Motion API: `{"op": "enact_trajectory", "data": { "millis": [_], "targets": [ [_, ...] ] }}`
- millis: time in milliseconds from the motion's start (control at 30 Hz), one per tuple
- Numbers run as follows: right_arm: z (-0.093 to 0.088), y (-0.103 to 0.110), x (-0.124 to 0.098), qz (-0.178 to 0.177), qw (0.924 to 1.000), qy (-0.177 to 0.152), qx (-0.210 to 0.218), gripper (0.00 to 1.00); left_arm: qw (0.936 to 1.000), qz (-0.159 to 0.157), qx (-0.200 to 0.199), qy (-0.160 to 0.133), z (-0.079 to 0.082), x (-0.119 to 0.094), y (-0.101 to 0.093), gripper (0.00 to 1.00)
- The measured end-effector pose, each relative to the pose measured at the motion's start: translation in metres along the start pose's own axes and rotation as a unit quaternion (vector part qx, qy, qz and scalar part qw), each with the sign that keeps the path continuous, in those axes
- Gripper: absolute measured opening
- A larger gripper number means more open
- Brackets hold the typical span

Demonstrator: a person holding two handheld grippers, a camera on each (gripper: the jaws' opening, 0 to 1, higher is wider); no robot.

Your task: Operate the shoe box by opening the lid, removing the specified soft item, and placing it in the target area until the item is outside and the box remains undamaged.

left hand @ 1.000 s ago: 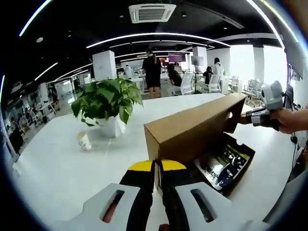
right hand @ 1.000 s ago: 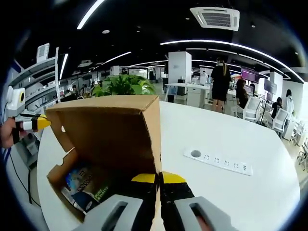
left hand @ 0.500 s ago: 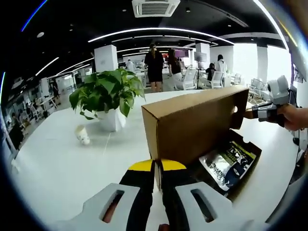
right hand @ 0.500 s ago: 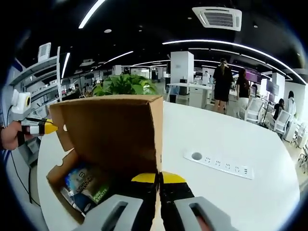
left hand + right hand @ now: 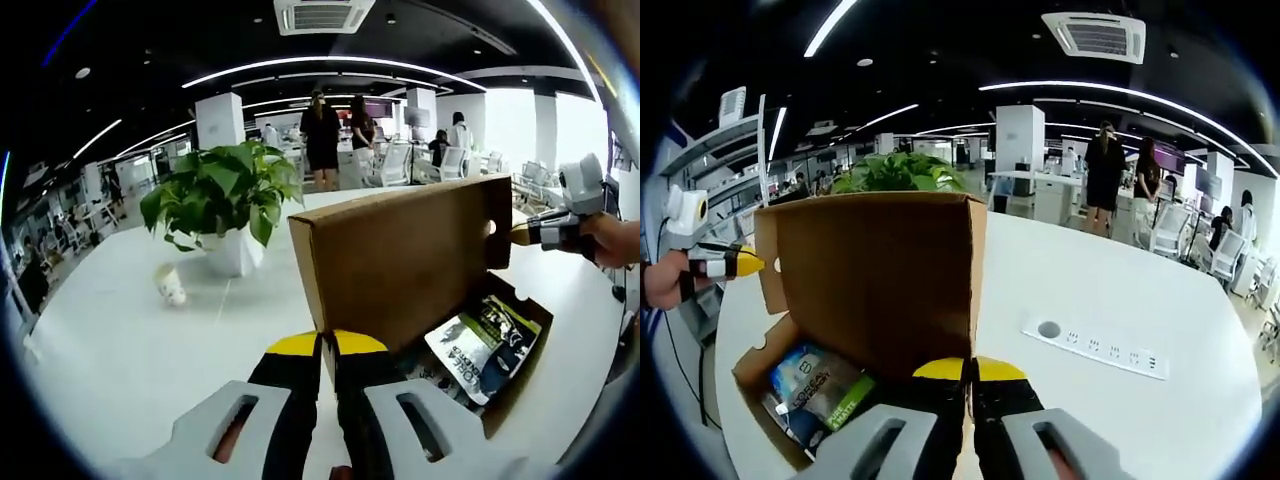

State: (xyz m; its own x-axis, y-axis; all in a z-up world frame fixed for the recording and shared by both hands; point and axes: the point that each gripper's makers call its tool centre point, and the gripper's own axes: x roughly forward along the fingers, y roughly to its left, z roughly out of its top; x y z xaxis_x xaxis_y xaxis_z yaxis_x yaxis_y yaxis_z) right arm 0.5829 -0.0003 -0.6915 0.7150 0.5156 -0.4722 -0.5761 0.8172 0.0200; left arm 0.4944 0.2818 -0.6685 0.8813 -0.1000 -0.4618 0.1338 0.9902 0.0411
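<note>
The shoe box (image 5: 470,370) rests on a white table (image 5: 130,340) with its brown cardboard lid (image 5: 400,255) raised nearly upright. The left gripper (image 5: 326,345) has its yellow-tipped jaws closed on one corner of the lid; the right gripper (image 5: 970,368) is clamped on the opposite corner. Inside the box, below the lid, lies a soft printed packet (image 5: 820,385), also visible in the left gripper view (image 5: 485,335).

On the table beyond the lid stands a potted plant (image 5: 225,205) in a white pot, with a small white cup (image 5: 171,285) beside it. A white power strip (image 5: 1098,345) lies to the side of the box. The room is an open office with ceiling light strips, white pillars, chairs and several standing people (image 5: 322,135) well behind the box.
</note>
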Motion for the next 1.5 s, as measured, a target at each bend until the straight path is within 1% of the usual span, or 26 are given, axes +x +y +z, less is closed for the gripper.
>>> {"op": "enact_trajectory", "data": {
  "millis": [400,700,967,1167,1500],
  "targets": [
    [0.003,-0.003,0.011,0.002,1.0000,0.009,-0.001,0.00,1.0000,0.001,0.001,0.002,0.005,0.016,0.008,0.02],
    [-0.002,-0.004,0.018,0.000,0.9998,0.021,0.000,0.00,1.0000,-0.003,0.002,0.008,0.006,0.026,0.012,0.02],
    [-0.002,-0.006,0.024,-0.002,0.9996,0.026,0.003,0.00,0.9999,-0.006,0.001,0.014,0.006,0.031,0.013,0.01],
    [-0.003,-0.006,0.027,-0.004,0.9994,0.033,0.004,0.00,0.9996,-0.020,0.001,0.019,0.006,0.033,0.014,0.01],
    [-0.006,-0.007,0.031,-0.001,0.9991,0.043,0.005,0.00,0.9992,-0.021,-0.001,0.033,0.006,0.037,0.015,0.01]
  ]
}}
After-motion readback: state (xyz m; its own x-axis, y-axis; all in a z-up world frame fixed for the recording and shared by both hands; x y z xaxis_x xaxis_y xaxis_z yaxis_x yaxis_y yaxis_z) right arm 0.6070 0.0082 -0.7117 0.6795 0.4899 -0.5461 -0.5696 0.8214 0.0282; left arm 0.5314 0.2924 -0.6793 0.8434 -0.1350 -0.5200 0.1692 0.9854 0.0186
